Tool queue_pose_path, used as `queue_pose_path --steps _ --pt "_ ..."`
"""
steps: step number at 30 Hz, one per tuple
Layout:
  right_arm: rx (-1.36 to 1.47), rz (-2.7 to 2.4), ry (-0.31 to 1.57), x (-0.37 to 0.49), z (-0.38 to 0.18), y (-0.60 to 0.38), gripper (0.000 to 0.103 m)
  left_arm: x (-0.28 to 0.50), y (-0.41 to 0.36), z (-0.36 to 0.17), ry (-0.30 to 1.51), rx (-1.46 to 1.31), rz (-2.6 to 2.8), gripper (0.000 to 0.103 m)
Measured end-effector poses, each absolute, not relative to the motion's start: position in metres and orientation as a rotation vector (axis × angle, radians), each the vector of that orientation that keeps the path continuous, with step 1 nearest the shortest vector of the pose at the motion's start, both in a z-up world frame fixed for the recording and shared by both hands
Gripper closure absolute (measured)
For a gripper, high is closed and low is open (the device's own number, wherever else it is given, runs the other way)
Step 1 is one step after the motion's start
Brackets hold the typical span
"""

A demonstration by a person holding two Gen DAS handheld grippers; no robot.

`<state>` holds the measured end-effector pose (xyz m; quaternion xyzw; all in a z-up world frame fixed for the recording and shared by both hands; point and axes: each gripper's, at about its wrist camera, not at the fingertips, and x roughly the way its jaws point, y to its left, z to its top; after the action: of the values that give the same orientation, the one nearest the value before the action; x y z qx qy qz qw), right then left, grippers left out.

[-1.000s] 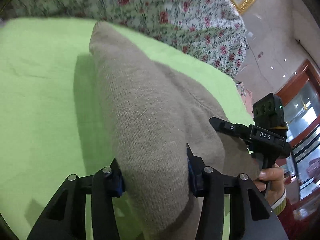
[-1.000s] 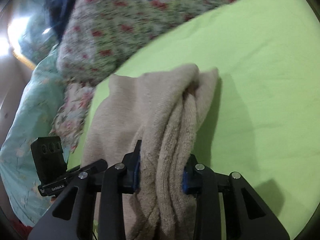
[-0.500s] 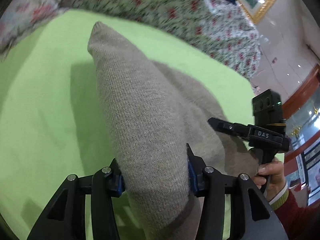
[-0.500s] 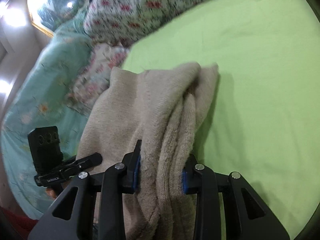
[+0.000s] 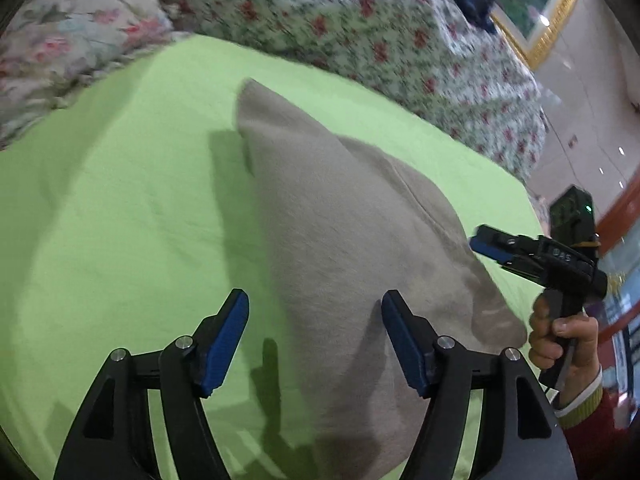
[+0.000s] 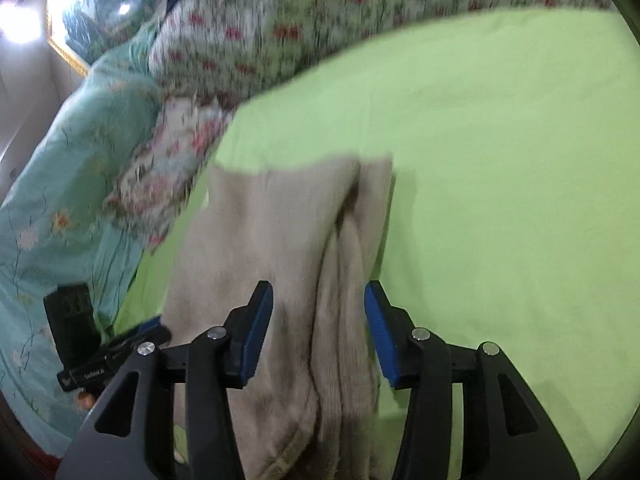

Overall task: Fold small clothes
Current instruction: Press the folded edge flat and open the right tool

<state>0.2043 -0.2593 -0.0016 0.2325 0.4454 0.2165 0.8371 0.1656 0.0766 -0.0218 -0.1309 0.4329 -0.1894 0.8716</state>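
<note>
Left wrist view: left gripper (image 5: 314, 334) is seen wide open, nothing held; beige knit garment (image 5: 340, 248) lies on green sheet (image 5: 120, 200), long axis running fwd from under the rt finger

Right wrist view: right gripper (image 6: 318, 330) is spread open w/ garment's bunched edge (image 6: 344, 280) lying loose between the fingers, ungripped; this one is judged nearer

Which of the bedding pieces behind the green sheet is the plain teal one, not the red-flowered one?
The teal quilt, at the left of the right wrist view; the flowered quilt beside it carries red blooms.
</note>
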Motion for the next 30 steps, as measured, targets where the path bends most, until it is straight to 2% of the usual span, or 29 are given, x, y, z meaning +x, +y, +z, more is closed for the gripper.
queue_pose_path --steps 4,8,9,10,13,19,26,29,30 --pt "0.486 0.456 0.899 0.22 0.013 -0.257 0.054 0.172 0.096 -0.019 0.896 -0.319 -0.34 0.033" --pt "0.467 0.45 0.975 0.247 -0.004 -0.239 0.056 0.18 0.097 -0.025 0.916 -0.346 -0.317 0.033" --pt "0.465 0.451 0.991 0.25 -0.008 -0.235 0.062 0.181 0.096 -0.026 0.918 -0.352 -0.318 0.033" --pt "0.462 0.458 1.0 0.253 -0.012 -0.23 0.077 0.181 0.095 -0.027 0.92 -0.356 -0.316 0.033" --pt "0.441 0.473 0.993 0.253 -0.012 -0.223 0.09 0.185 0.087 -0.028 0.924 -0.36 -0.311 0.033" --pt "0.495 0.48 0.848 0.216 0.015 -0.256 0.092 0.184 0.066 -0.021 0.927 -0.305 -0.349 0.033" --pt "0.507 0.391 0.97 0.232 -0.037 -0.26 0.091 0.19 0.048 -0.04 0.973 -0.274 -0.336 0.032" --pt "0.51 0.382 0.966 0.236 -0.036 -0.259 0.086 0.192 0.049 -0.04 0.979 -0.265 -0.322 0.03" --pt "0.507 0.377 0.963 0.235 -0.034 -0.26 0.082 0.19 0.049 -0.038 0.979 -0.261 -0.314 0.03"
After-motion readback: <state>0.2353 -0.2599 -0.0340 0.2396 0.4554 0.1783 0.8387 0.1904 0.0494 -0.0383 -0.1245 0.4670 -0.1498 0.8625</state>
